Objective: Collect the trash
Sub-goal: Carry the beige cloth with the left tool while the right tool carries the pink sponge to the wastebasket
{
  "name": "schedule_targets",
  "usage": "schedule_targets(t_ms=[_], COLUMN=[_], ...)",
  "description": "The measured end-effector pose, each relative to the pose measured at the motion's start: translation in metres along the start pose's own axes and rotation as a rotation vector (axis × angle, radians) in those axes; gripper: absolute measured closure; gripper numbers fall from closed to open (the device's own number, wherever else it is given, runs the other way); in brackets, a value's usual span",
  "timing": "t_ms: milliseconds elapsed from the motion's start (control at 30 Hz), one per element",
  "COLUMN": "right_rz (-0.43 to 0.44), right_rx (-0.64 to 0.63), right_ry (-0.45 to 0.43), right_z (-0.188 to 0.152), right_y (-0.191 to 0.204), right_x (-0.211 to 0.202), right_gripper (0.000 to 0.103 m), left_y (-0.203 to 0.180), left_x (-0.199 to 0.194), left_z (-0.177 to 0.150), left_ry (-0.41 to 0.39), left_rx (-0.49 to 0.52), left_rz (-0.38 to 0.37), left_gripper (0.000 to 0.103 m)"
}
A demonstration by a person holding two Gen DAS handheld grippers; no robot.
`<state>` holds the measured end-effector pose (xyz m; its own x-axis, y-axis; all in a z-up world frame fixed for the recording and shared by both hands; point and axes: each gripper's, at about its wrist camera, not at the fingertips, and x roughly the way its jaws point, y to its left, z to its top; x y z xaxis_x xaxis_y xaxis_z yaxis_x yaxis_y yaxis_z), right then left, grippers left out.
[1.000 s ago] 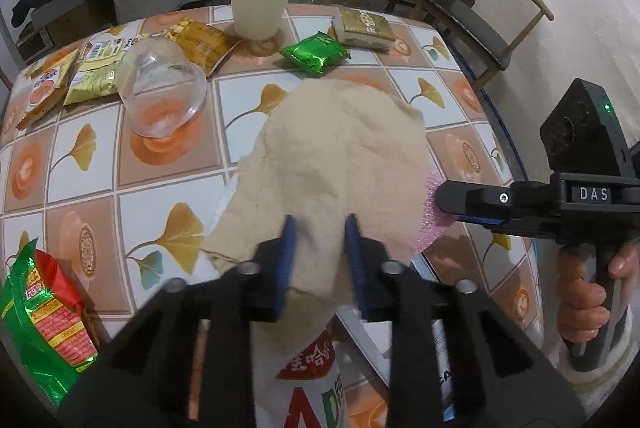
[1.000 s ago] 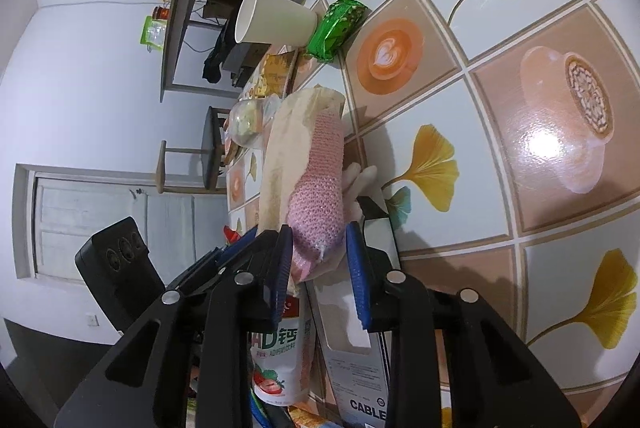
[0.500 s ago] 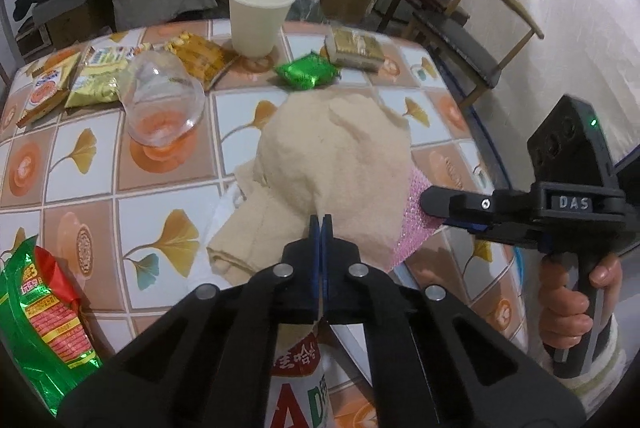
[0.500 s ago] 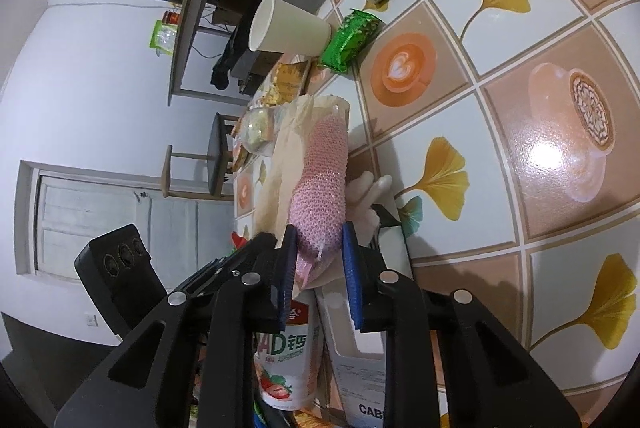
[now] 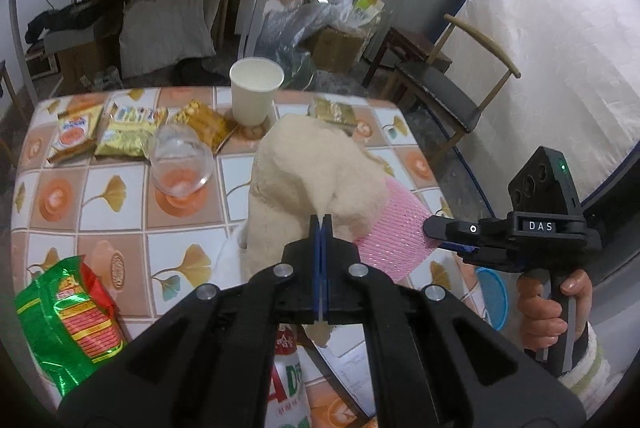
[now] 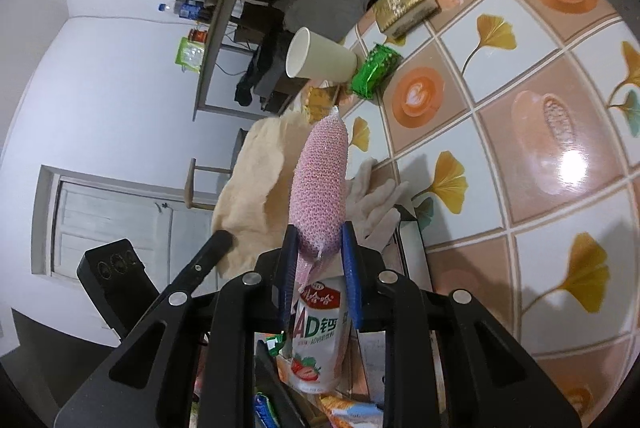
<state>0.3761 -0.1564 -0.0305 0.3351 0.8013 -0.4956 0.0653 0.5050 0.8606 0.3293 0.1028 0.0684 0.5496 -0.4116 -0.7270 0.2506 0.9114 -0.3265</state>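
Lifted off the table (image 5: 120, 228), beige cloth (image 5: 304, 171) with pink mesh (image 6: 320, 179), both tongs clenched on it.

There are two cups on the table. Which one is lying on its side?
The clear plastic cup, tipped over with its mouth facing the camera, beside the yellow snack packets. The white paper cup behind it stands upright.

"DAS" marks the right hand-held gripper (image 5: 448, 230); "AD" the drink bottle (image 6: 316, 340).
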Motion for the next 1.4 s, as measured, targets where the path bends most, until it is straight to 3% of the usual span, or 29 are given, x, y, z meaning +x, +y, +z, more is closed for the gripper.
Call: schedule_targets(t_ms=[300, 567, 867, 1033, 1200, 1400], right_rz=[0.020, 0.035, -0.014, -0.043, -0.126, -0.227], right_rx=[0.005, 0.065, 0.174, 0.249, 0.313, 0.384], right_ry=[-0.095, -0.242, -0.456, -0.553, -0.640, -0.705], right_z=[-0.016, -0.056, -0.130, -0.167, -0.196, -0.219], right_y=[-0.010, -0.059, -0.136, -0.176, -0.212, -0.252], right_x=[-0.077, -0.184, -0.319, -0.374, -0.410, -0.434], right_gripper=[0.081, 0.081, 0.081, 0.081, 0.081, 0.081], left_y=[-0.051, -0.121, -0.240, -0.309, -0.379, -0.444], left_x=[-0.036, -0.032, 0.024, 0.064, 0.106, 0.166], left_z=[-0.002, -0.022, -0.060, -0.086, -0.122, -0.166], left_ry=[-0.035, 0.015, 0.166, 0.273, 0.401, 0.511], left_rx=[0.089, 0.203, 0.339, 0.391, 0.440, 0.488], left_rz=[-0.007, -0.043, -0.205, -0.299, -0.394, -0.407], left_gripper=[0.103, 0.103, 0.103, 0.103, 0.103, 0.103])
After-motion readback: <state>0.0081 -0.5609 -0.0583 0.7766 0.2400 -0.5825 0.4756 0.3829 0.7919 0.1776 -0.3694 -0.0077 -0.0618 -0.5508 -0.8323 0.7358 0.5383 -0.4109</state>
